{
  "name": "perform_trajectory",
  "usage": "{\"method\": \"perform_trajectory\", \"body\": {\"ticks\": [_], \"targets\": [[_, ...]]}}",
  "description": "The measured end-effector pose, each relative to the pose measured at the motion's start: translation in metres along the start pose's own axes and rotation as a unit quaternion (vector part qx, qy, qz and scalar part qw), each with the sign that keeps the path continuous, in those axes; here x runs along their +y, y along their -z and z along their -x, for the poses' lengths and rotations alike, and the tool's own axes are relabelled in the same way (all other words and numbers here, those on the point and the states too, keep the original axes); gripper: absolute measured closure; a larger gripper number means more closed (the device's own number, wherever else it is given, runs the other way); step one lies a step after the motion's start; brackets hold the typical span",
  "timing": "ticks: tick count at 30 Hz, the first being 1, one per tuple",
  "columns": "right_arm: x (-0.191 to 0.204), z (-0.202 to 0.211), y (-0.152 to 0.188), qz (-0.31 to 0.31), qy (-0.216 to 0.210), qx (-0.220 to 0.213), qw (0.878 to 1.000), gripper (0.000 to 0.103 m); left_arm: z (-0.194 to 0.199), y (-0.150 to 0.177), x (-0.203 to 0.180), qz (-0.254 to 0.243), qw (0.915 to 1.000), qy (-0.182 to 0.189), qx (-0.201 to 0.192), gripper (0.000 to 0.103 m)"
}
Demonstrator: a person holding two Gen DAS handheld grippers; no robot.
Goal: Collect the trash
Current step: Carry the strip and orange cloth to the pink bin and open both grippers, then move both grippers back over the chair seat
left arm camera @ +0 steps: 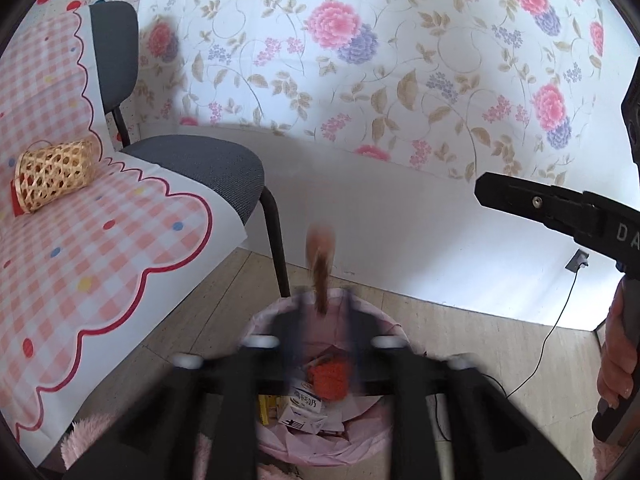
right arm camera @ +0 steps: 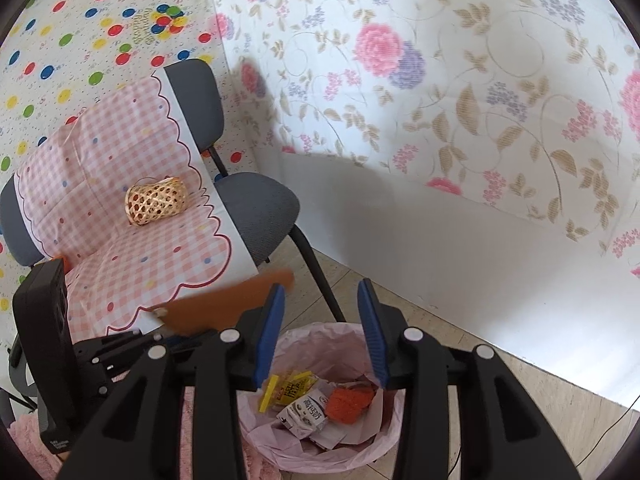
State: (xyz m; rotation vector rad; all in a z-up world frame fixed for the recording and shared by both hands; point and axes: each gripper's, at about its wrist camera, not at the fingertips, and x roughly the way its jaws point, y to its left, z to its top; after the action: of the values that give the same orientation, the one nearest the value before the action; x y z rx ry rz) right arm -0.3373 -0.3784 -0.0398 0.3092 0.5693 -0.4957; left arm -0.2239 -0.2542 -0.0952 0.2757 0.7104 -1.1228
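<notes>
Thin brown flat scrap in air at 12 o'clock over pink-lined round bin. Light, floppy; pinch edge. Left hand-held gripper open, empty. Right hand-held gripper open, empty.

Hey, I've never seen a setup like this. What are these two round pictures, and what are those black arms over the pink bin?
There is no robot. A person holds a hand-operated gripper in each hand, each with a camera looking along its two fingers. One picture comes from the left gripper, the other from the right gripper. Both are over a pink-lined bin holding an orange lump, a milk carton and yellow wrappers. The right fingers are open and empty. The left fingers stand apart, with a blurred brown scrap at their tips. Nearby, a woven basket lies on a chair.
</notes>
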Motion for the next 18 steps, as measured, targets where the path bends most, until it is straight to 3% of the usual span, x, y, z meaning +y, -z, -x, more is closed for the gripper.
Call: {"method": "perform_trajectory", "body": {"ticks": [1,12,18], "targets": [[-0.001,-0.001,0.001,-0.001,0.000,0.002,1.000,0.065,0.000,0.000,0.001,0.002,0.9999,-0.012,-0.004,0.036],[0.013,-0.007,0.003,0.002,-0.023,0.014,1.000,0.064,0.023,0.011,0.050,0.069,0.9948,-0.075,0.006,0.036],[0.033,-0.007,-0.001,0.017,-0.037,0.014,0.999,0.064,0.056,0.006,0.077,0.097,0.9886,-0.115,-0.012,0.036]]}}
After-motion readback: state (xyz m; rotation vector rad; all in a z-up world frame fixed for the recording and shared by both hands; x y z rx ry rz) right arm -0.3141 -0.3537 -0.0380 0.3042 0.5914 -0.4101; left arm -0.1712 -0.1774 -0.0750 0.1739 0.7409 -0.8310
